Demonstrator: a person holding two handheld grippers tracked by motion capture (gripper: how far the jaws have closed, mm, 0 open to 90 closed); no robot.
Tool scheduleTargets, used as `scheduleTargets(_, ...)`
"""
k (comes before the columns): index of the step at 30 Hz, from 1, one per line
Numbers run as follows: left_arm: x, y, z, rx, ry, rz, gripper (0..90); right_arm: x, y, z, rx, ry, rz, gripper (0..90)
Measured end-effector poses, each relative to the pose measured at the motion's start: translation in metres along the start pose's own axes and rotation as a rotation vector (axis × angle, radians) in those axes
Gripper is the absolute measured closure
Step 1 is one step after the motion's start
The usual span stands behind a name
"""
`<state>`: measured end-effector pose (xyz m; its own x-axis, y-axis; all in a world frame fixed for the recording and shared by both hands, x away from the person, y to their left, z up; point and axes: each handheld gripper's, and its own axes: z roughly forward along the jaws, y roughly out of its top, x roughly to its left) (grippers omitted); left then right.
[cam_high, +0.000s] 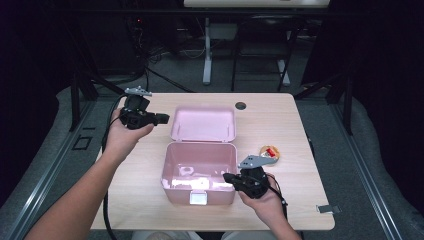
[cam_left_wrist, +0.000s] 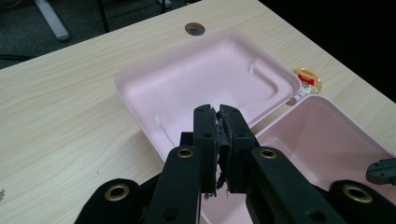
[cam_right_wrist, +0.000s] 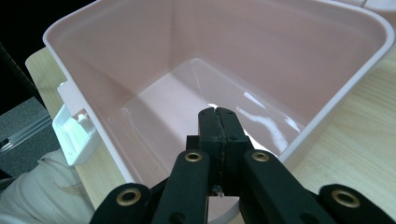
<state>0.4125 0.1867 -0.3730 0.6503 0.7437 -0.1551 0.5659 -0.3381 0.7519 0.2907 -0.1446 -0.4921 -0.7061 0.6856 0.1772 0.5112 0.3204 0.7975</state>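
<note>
A pink plastic box (cam_high: 220, 160) stands open mid-table with nothing inside, its lid (cam_high: 203, 123) folded back flat behind it. My left gripper (cam_high: 165, 119) hovers left of the lid, pointing at it. In the left gripper view its jaws (cam_left_wrist: 219, 109) lie together with nothing between them, above the lid (cam_left_wrist: 205, 79) and beside the box (cam_left_wrist: 322, 135). My right gripper (cam_high: 227, 177) is at the box's near right corner. In the right gripper view it (cam_right_wrist: 217, 112) is shut and empty, reaching over the rim into the box (cam_right_wrist: 187, 56).
A small round sealed cup (cam_high: 269, 152) with a gold and red top lies on the table right of the box, also (cam_left_wrist: 307, 78). A white latch (cam_high: 198, 198) hangs on the box's front wall. A cable hole (cam_high: 241, 105) sits near the far edge.
</note>
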Motion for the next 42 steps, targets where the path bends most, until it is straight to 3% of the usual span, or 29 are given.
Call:
scheduleTargets(13, 0.009, -0.015, -0.003, -0.014, 0.001, -0.027, 77.2, 0.0, -0.001, 0.0, -0.009, 0.001, 0.0, 90.0)
scheduleTargets(24, 0.012, -0.038, -0.006, -0.023, 0.005, -0.04, 63.5, 0.001, -0.001, 0.0, -0.011, -0.006, -0.001, 89.9)
scheduleTargets(29, 0.006, -0.054, -0.007, -0.031, 0.005, -0.015, 58.5, 0.003, 0.001, 0.0, -0.005, 0.004, -0.006, 82.4)
scheduleTargets(38, -0.003, -0.074, -0.008, -0.024, 0.011, 0.018, 56.2, 0.004, 0.005, -0.002, 0.003, 0.012, 0.004, 77.0)
scheduleTargets(42, -0.007, -0.082, -0.009, 0.008, -0.016, 0.032, 54.7, 0.004, 0.009, -0.005, 0.004, 0.017, -0.003, 74.4)
